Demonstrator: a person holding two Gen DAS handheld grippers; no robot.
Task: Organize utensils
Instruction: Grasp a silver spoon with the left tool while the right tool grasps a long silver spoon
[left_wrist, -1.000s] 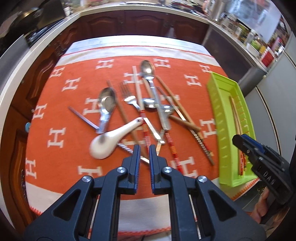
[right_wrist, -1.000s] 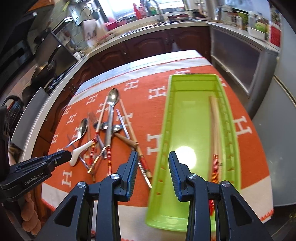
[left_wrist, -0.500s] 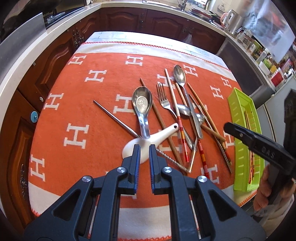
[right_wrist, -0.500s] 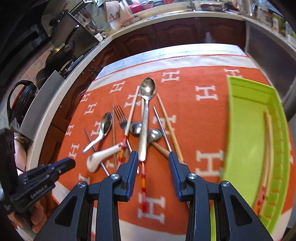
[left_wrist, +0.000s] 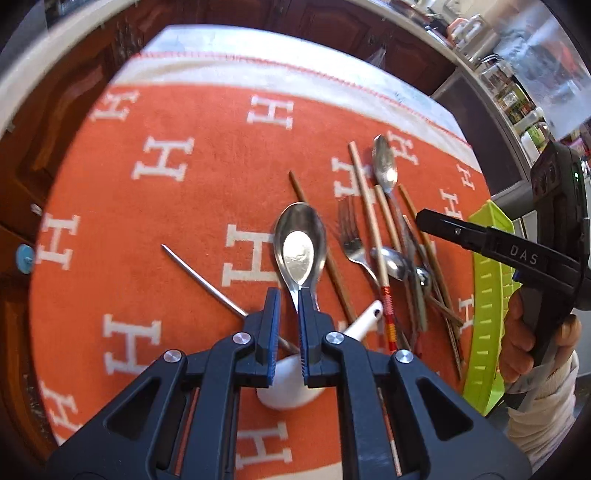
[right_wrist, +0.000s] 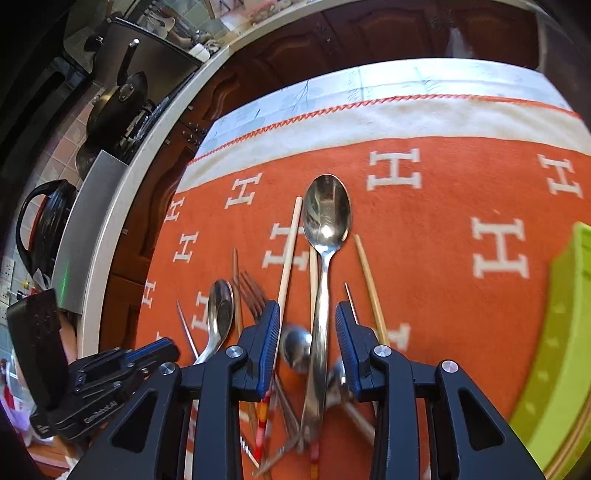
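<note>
Several utensils lie in a heap on the orange cloth (left_wrist: 166, 221): a wide steel spoon (left_wrist: 301, 247), a white ceramic spoon (left_wrist: 364, 319), a fork (left_wrist: 351, 236), chopsticks and a thin metal stick (left_wrist: 207, 277). My left gripper (left_wrist: 289, 295) hovers shut and empty over the wide spoon's handle. In the right wrist view, a long steel spoon (right_wrist: 327, 210) runs towards me. Its handle lies between the jaws of my right gripper (right_wrist: 306, 314), which are closing without touching it.
A lime green tray (right_wrist: 565, 332) lies at the cloth's right side, also seen as a green tray (left_wrist: 484, 295) behind the hand-held right tool. Dark wooden cabinets and a pale counter edge ring the table. A pan (right_wrist: 118, 107) and kettle (right_wrist: 44, 221) stand far left.
Both grippers moved left and came down closer to the utensil heap. The green tray slid to the right edge of the right view. The right jaws narrowed around the long spoon's handle.
</note>
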